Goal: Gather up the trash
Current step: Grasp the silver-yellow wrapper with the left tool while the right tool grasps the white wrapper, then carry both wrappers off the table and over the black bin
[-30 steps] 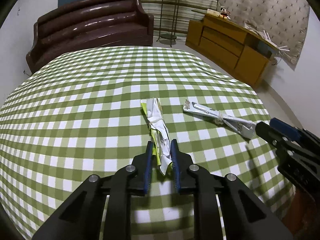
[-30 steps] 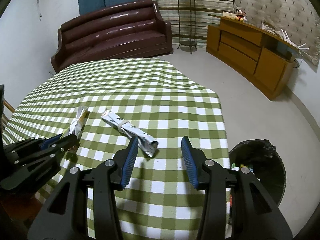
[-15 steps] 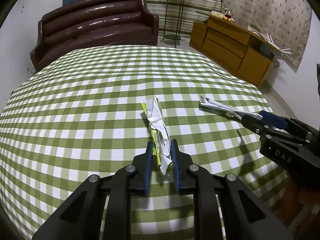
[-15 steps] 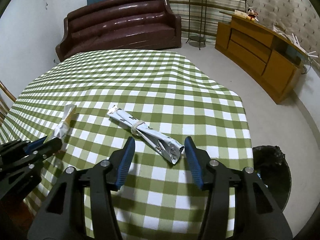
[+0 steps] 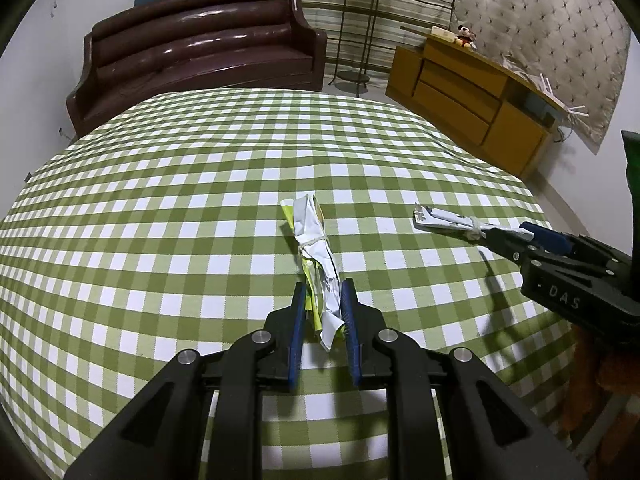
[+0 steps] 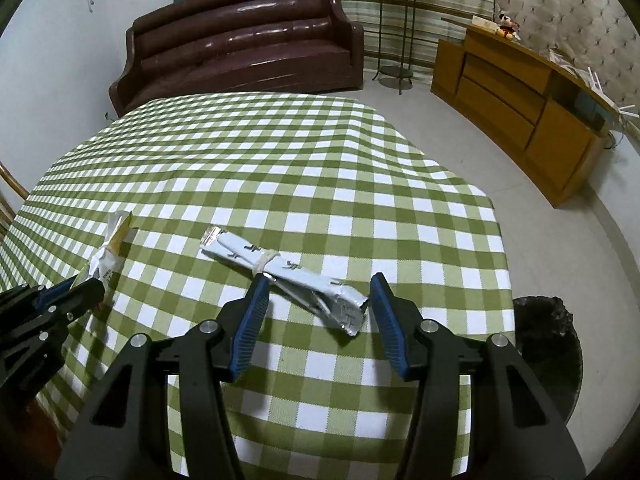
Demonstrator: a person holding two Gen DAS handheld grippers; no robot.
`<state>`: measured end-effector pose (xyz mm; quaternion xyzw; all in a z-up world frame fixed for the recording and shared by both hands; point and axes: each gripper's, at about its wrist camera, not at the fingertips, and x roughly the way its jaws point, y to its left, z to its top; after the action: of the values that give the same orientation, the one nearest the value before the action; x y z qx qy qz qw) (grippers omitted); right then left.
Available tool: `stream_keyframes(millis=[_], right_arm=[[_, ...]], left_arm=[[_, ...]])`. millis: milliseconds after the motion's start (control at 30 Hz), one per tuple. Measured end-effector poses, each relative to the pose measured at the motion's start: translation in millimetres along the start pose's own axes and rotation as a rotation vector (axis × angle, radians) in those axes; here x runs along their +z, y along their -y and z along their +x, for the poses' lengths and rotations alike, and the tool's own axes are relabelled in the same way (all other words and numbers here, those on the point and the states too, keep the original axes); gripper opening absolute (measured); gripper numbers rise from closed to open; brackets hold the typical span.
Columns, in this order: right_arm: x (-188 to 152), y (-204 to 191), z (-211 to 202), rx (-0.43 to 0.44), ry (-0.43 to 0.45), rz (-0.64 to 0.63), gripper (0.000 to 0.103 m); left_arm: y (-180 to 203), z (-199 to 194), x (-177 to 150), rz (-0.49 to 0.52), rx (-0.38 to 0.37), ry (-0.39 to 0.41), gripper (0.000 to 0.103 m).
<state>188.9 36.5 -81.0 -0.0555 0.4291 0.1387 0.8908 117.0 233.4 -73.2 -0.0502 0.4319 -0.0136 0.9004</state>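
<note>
Left wrist view: the left gripper is clamped on the near end of a yellow-green wrapper, a twisted packet bound at its middle with a rubber band, which stretches away from the blue pads across the green-checked tablecloth. Right of that wrapper, near the cloth's right edge, lies a silver wrapper, also banded; the right gripper reaches in from the right with its fingertips around that packet's near end. Beyond the far edge of the cloth stands a dark brown sofa, with a wooden sideboard to its right.

Right wrist view: the right gripper stands wide apart, its blue pads on either side of the silver wrapper, which lies diagonally on the tablecloth with its crumpled near end between the fingers; whether the left pad touches it cannot be told. Left of the silver wrapper, the yellow-green wrapper is held in the left gripper at the cloth's left edge. Off the cloth's right edge, on the floor, sits a black-lined trash bin. The sofa and sideboard stand beyond the cloth.
</note>
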Motion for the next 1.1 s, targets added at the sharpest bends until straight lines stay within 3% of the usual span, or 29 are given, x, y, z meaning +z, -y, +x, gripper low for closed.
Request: stream_keyframes(millis=[233,667,867,933,1100], right_arm=[[-12.1,-16.9,-6.0,0.085,-0.029,-0.031,0.051],[2.5,-26.7,11.0,0.04,-0.026,-0.055,0.049],[0.8,-34.3,12.7,0.013,-0.024,-0.086,0.028],[-0.8,-34.8,11.2,0.012,-0.024,-0.09,0.017],[-9.4,-35.3,2.8,0.011,-0.011,-0.082,0.015]], left_arm=[[-2.5,1.2,-2.3,-0.004,-0.003,-0.007,0.019],[-16.9,-3.1,-5.1,-0.004,0.04,0.005,0.019],[-19.6,-3.6,-5.7,-0.009,0.04,0.007,0.019],[-20.4,-3.7,-6.8,-0.01,0.037,0.007,0.019],[-14.5,-4.8,-8.3,-0.01,0.031,0.01,0.019]])
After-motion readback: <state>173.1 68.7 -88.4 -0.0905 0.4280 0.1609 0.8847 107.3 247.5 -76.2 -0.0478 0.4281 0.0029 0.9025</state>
